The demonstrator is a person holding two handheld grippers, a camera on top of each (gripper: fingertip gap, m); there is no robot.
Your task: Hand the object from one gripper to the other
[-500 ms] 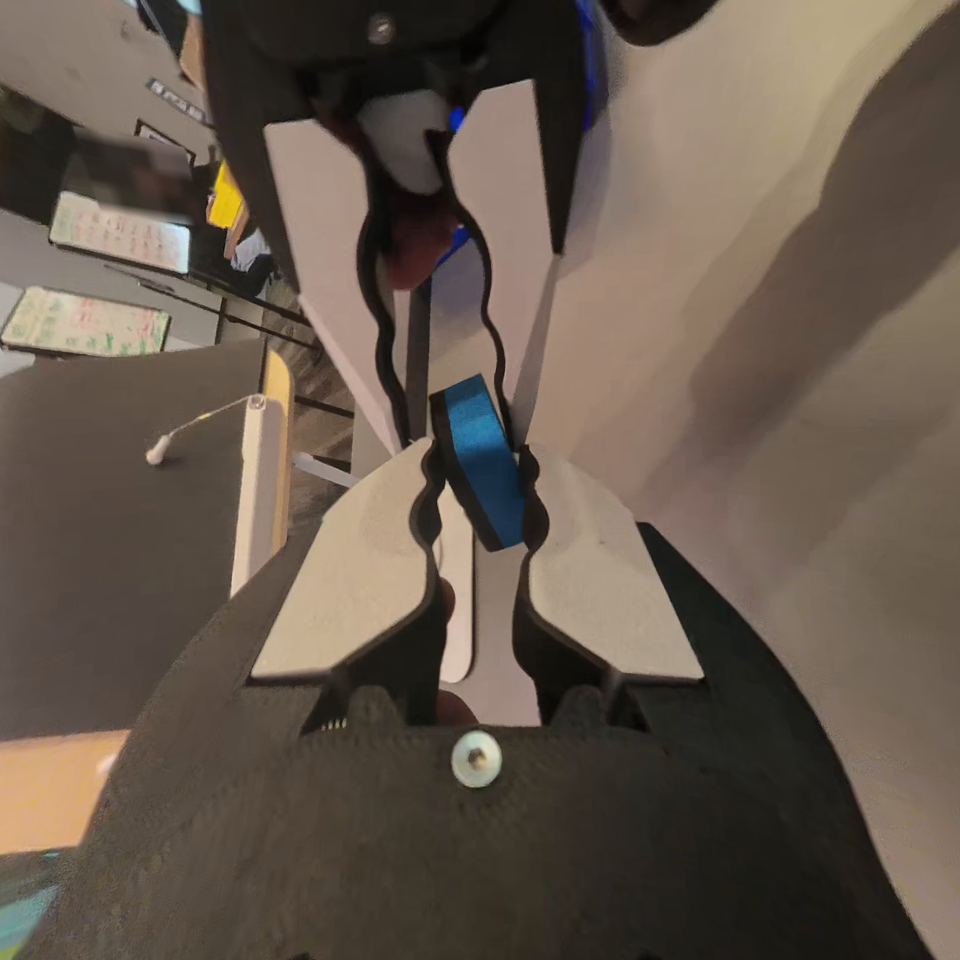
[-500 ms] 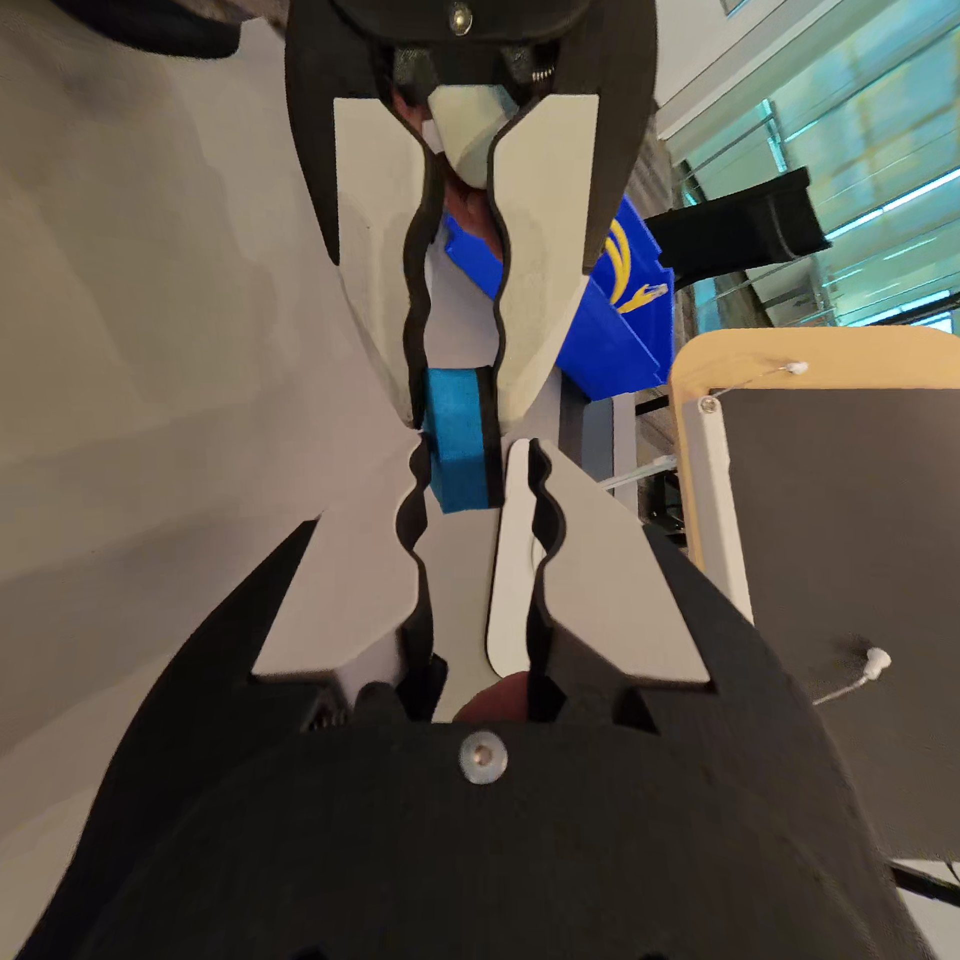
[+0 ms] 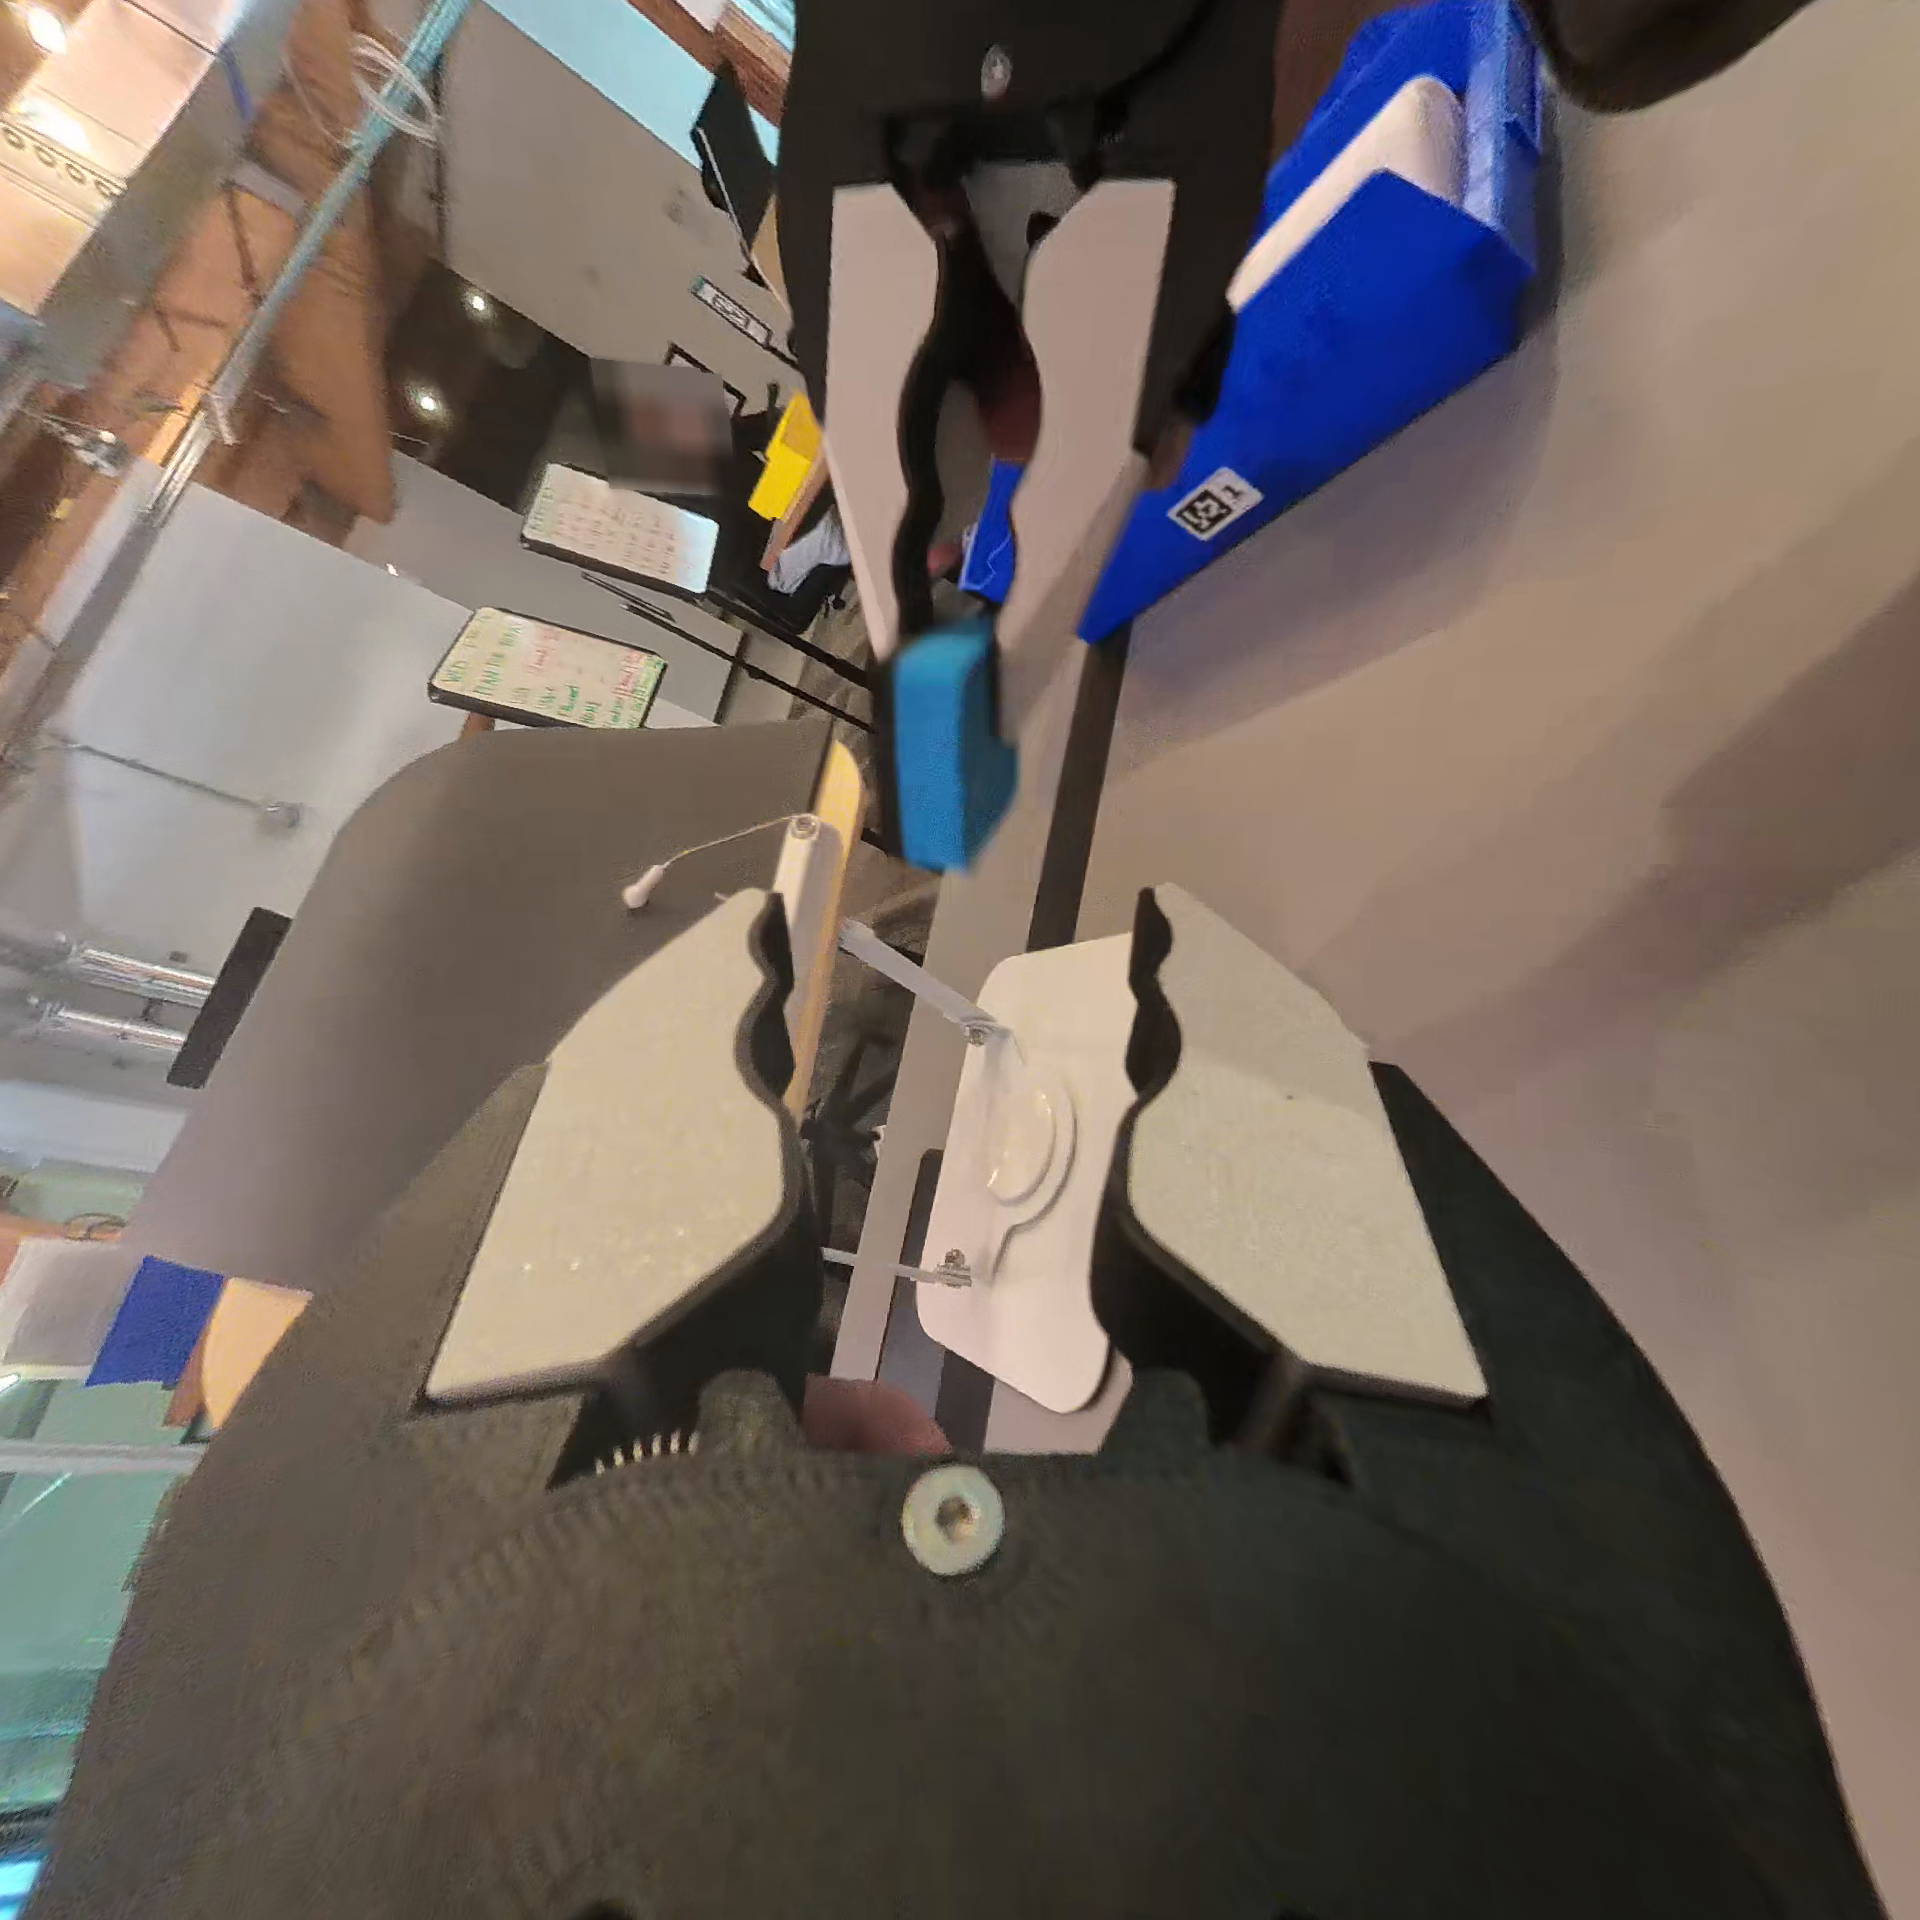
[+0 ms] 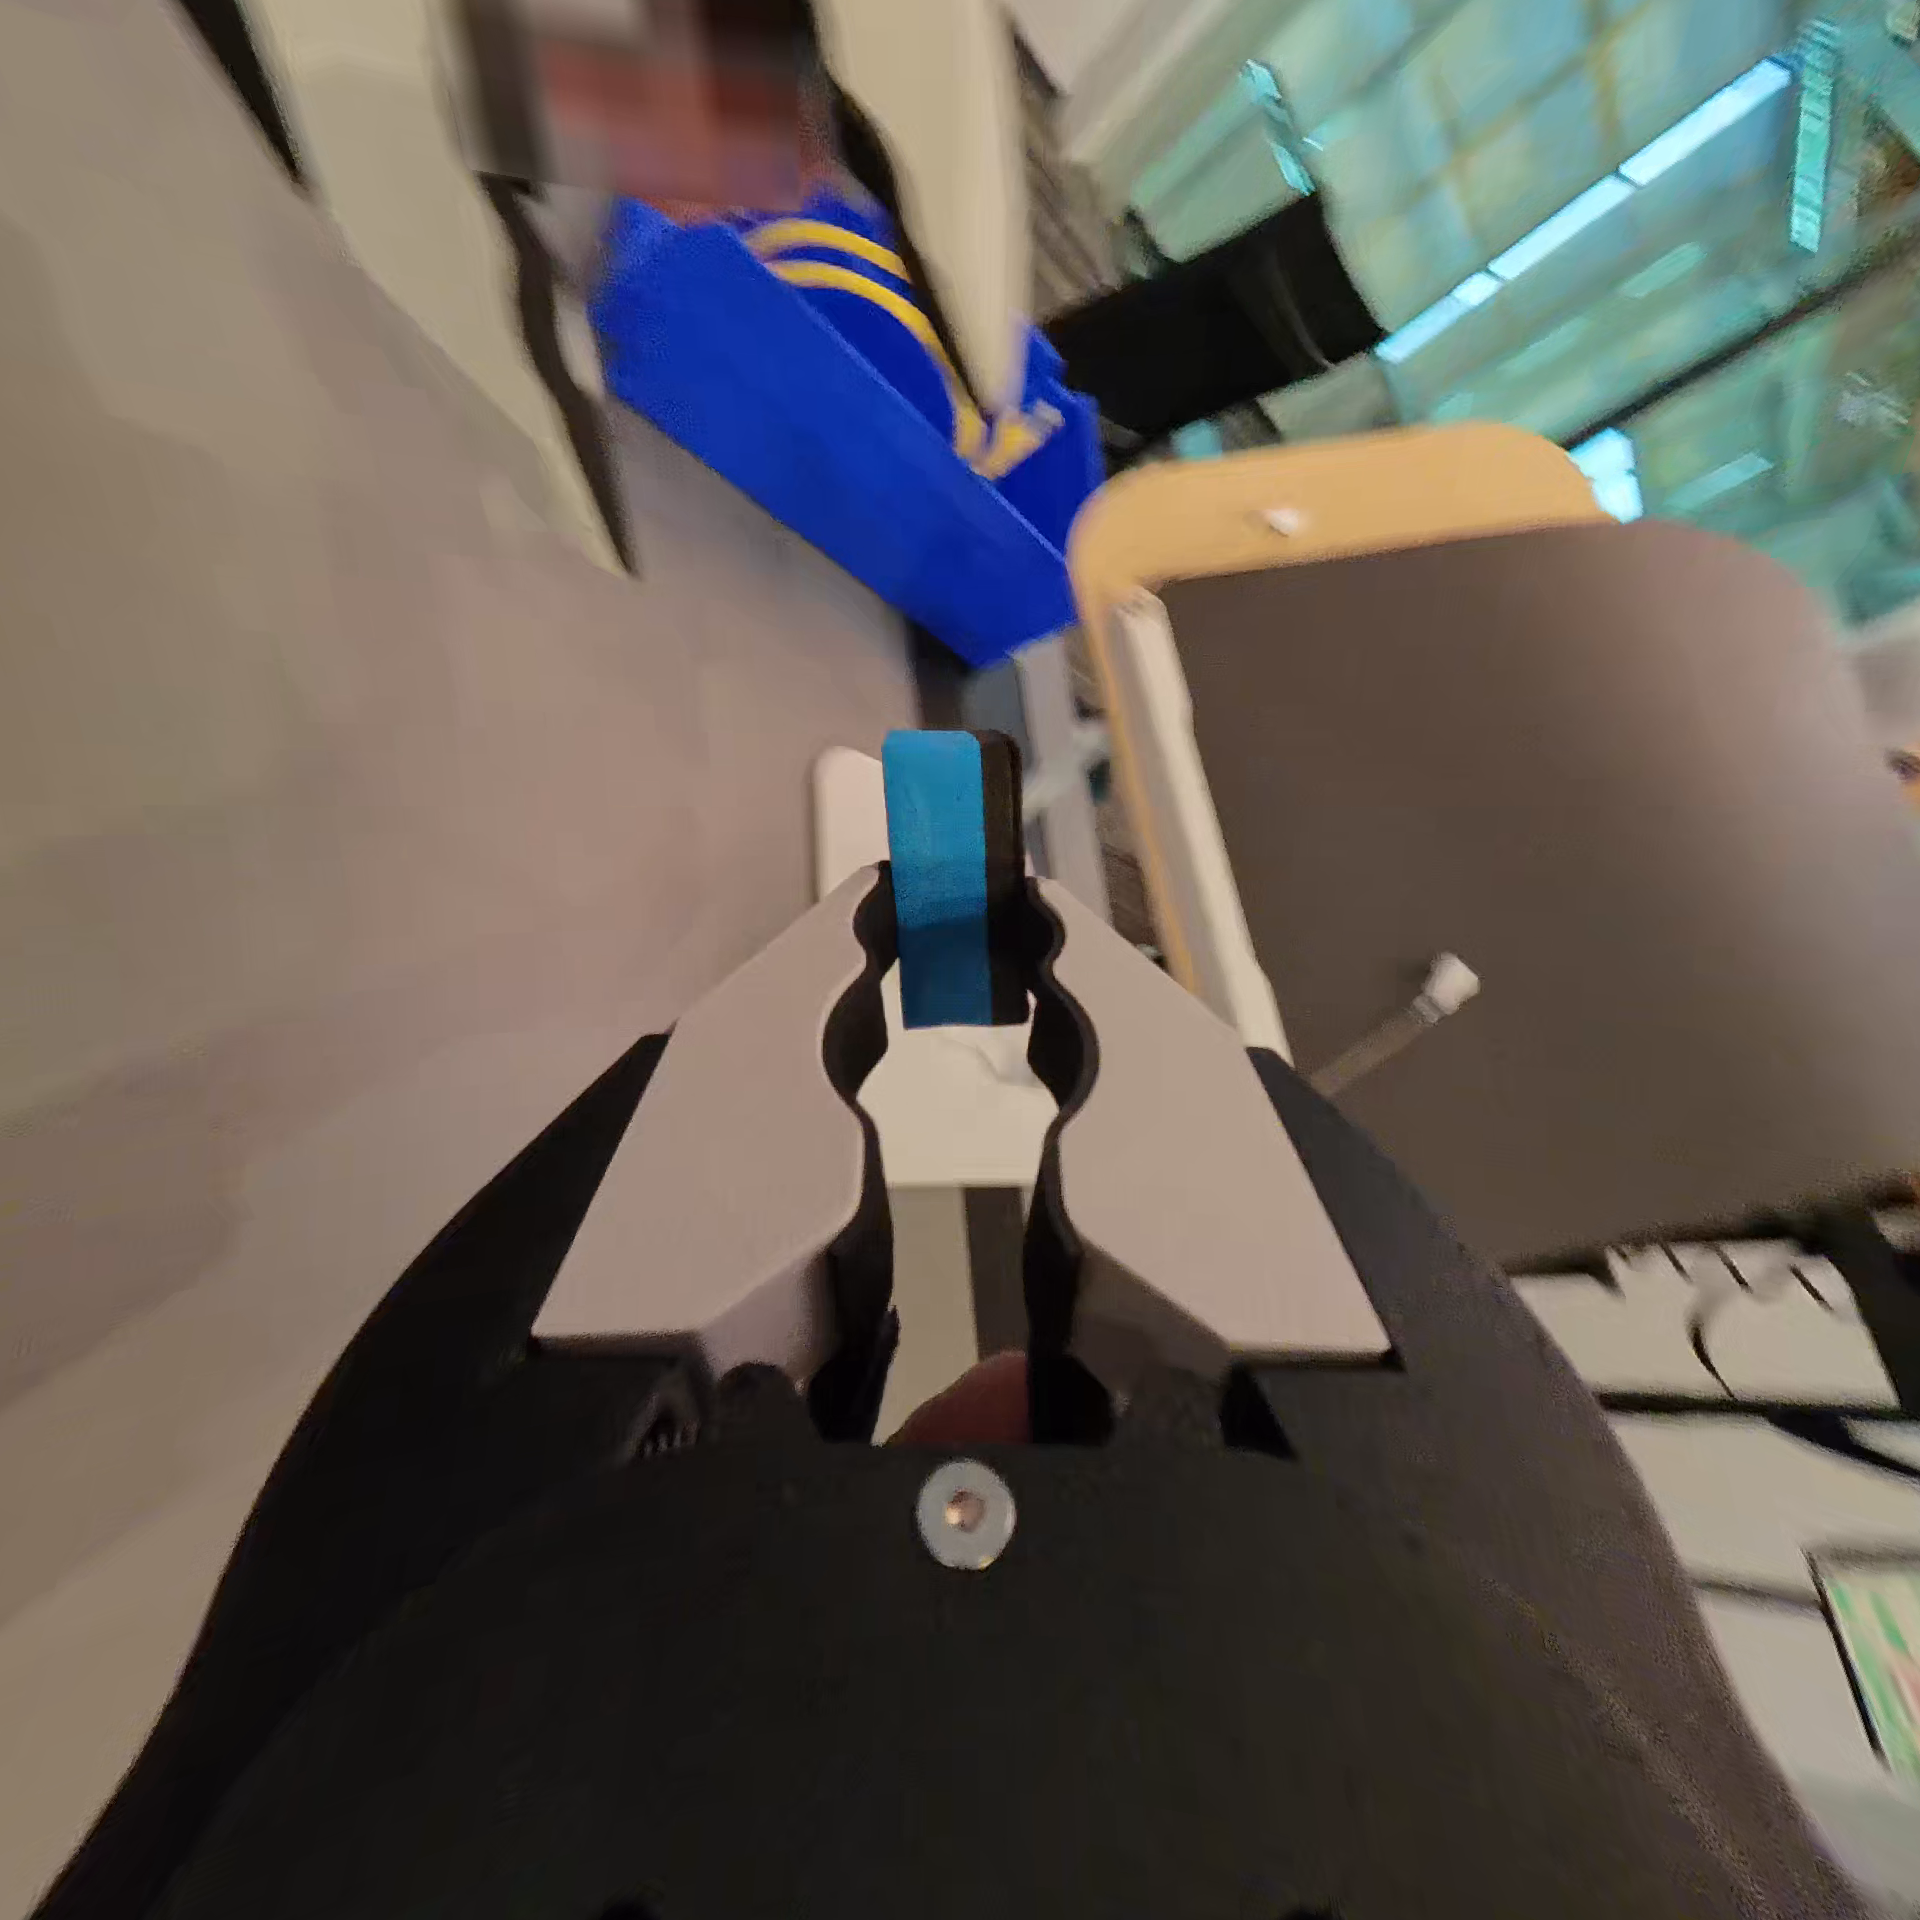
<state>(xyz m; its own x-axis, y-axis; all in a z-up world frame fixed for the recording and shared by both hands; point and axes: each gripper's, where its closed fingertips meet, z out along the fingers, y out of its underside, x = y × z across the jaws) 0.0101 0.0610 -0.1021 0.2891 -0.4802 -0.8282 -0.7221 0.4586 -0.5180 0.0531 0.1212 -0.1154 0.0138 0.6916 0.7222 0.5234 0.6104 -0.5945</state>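
Half a second back both claws were nose to nose with the blue pad squeezed between them; now they've pulled apart and the handoff is done. Right claw (image 4: 951,904) has the blue and black foam pad (image 4: 948,883) pinched between its tips, and the left claw (image 3: 956,914) is spread wide with nothing in it.

Writing-wise, a blue bin (image 3: 1340,343) on the grey table (image 3: 1558,935) has a small black and white square code sticker (image 3: 1214,509) on its side. Back in the room there are two whiteboards (image 3: 548,670) covered in coloured handwriting, too blurry to make out anyway.

The pad is a flat slab, blue foam on one face and a black layer on the other. In the right wrist view its long axis runs straight out along the fingers, with about half sticking out past the tips, blue side to the left and black side to the right. From the left wrist view the same pad (image 3: 951,753) hangs off the end of the right claw (image 3: 951,634), pointing back towards the left one and clear of it, not touching.

Right jaws are nearly closed, just the pad's thickness between them. Left jaws are far apart, with a white bracket (image 3: 1023,1164) visible through the gap. A second blue bin (image 4: 831,436) with yellow cables sits beyond the right claw, pretty motion-blurred.
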